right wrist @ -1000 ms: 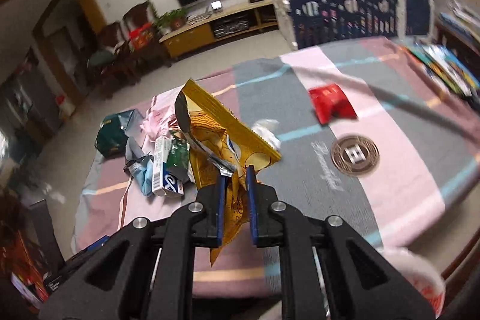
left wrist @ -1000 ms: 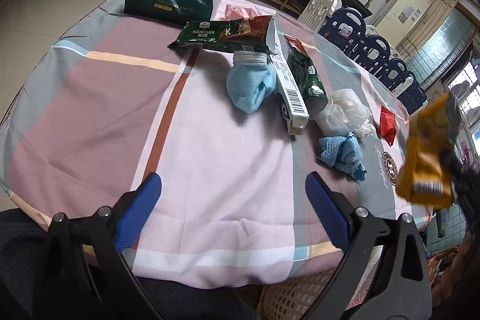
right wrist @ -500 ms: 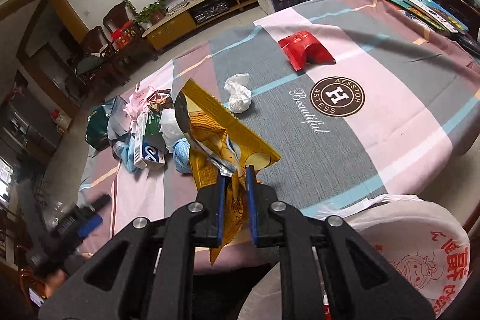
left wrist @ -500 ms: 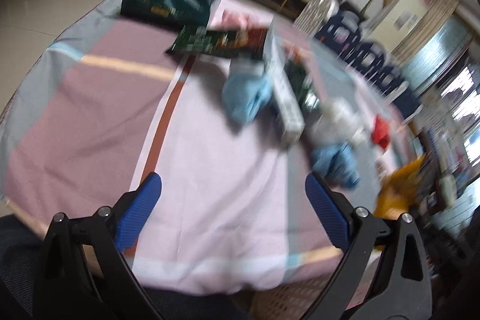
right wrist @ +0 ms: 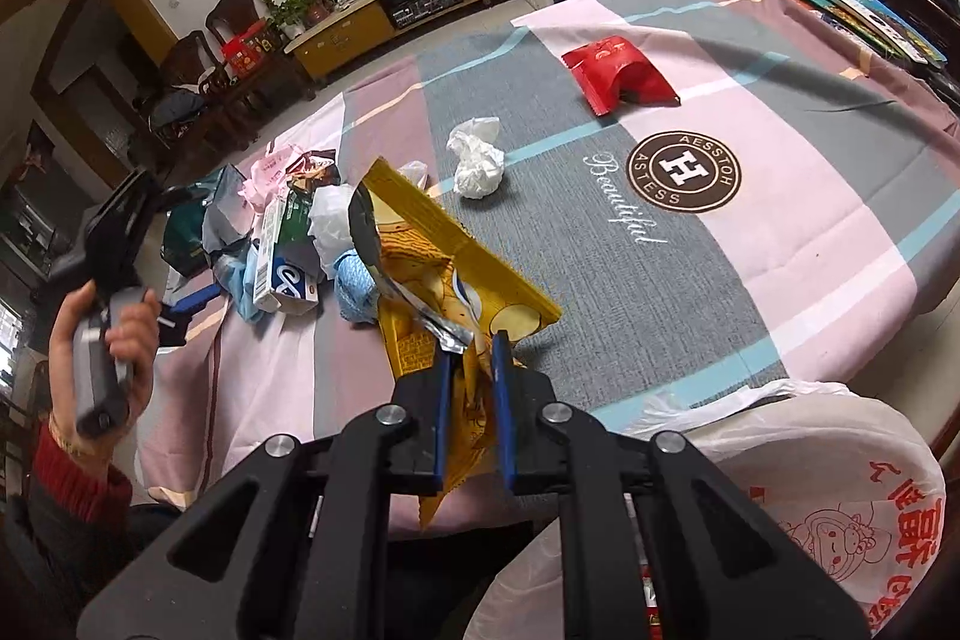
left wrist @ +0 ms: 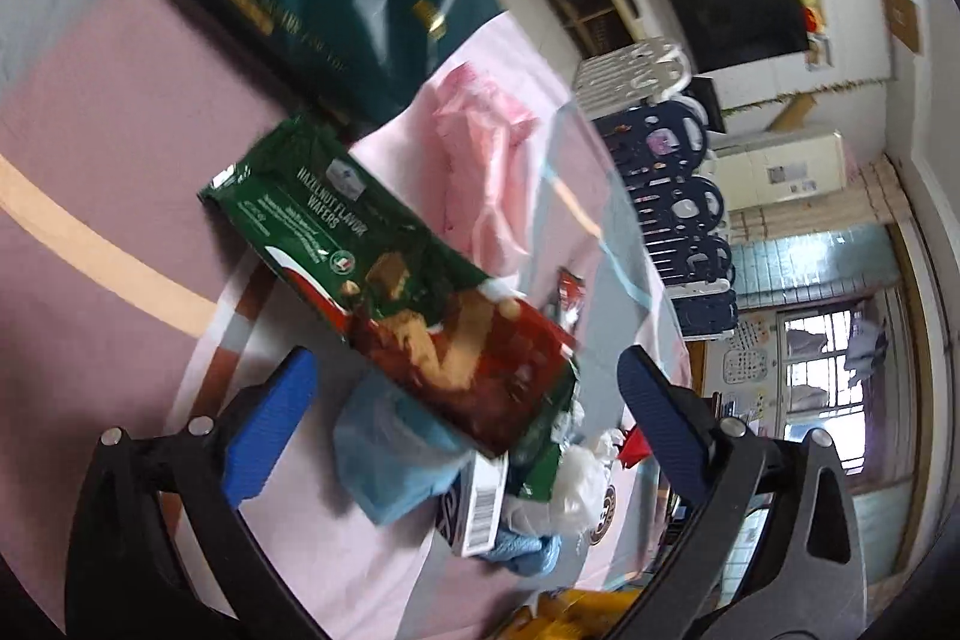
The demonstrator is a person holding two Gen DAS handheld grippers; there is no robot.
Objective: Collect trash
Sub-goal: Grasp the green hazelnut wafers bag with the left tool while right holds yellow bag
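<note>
tablecloth (right wrist: 810,220) | right tool (right wrist: 471,370) pinching yellow wrapper (right wrist: 432,274), bottom hidden | left tool (left wrist: 462,412) spread

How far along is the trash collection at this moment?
Early. Nothing is visibly in the white plastic bag yet. In hand: the right gripper is shut on a yellow snack wrapper near that bag, while the left gripper is open over the wafer packet. Left on the table: that pile, the crumpled tissue and red packet.

A crinkled yellow foil snack wrapper (right wrist: 444,280), a green-and-red hazelnut wafer packet (left wrist: 396,292), and a red paper packet (right wrist: 618,73) lie over a pink, grey and teal-striped bench cloth (right wrist: 810,220).
</note>
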